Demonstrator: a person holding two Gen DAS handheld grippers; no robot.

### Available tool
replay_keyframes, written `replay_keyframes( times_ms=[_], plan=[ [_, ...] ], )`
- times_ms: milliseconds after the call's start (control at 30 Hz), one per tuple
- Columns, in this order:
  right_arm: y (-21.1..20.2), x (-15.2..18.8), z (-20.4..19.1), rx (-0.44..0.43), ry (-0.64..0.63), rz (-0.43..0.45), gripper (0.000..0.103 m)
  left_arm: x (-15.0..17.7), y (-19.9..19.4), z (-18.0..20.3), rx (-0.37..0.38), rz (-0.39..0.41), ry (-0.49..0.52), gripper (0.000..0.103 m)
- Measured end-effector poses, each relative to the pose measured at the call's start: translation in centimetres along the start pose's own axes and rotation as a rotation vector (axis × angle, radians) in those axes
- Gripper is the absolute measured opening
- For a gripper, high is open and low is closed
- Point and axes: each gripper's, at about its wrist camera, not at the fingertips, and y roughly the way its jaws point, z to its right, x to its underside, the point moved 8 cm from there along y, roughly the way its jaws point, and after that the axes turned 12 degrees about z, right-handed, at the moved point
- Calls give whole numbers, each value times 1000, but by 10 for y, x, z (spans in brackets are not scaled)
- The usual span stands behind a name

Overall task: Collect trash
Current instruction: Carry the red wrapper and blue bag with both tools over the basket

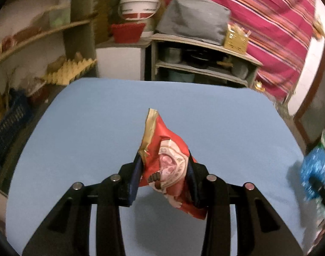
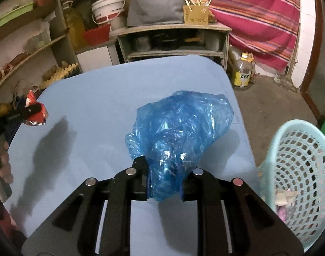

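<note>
My left gripper (image 1: 165, 170) is shut on a crumpled red snack wrapper (image 1: 168, 166) with a gold edge, held above the blue table (image 1: 98, 128). In the right wrist view that same wrapper (image 2: 35, 112) and gripper show small at the left edge. My right gripper (image 2: 165, 181) is shut on a crumpled blue plastic bag (image 2: 179, 136), lifted over the table (image 2: 87, 111). The bag (image 1: 315, 170) appears blurred at the right edge of the left wrist view. A light teal plastic basket (image 2: 290, 140) with some scraps inside stands off the table's right side.
Behind the table stands a low grey shelf unit (image 2: 175, 40) with pots, a white bucket (image 2: 109, 10) and a red tub (image 2: 96, 34). Wooden shelves (image 1: 45, 34) with yellow egg trays (image 1: 70, 70) line the left. A striped pink cloth (image 2: 247, 15) hangs at the back right, a plastic bottle (image 2: 242, 72) below it.
</note>
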Motion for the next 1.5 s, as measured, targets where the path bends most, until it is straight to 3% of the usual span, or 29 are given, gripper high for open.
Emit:
replay_keyframes(
  times_ms=[300,533,767,1067,1500],
  plan=[
    [-43,0,42,-3,54,44,19,32,-40,57,30,4,33,39],
    [-81,-5,90,28,111,97,19,30,-60,146,128,24,58,39],
    [-110,4,163,137,174,117,19,14,-68,236,219,61,127,39],
    [-137,13,242,274,230,148,19,23,-60,333,335,46,193,39],
    [-134,12,272,302,275,159,19,27,-64,431,439,64,295,39]
  ],
)
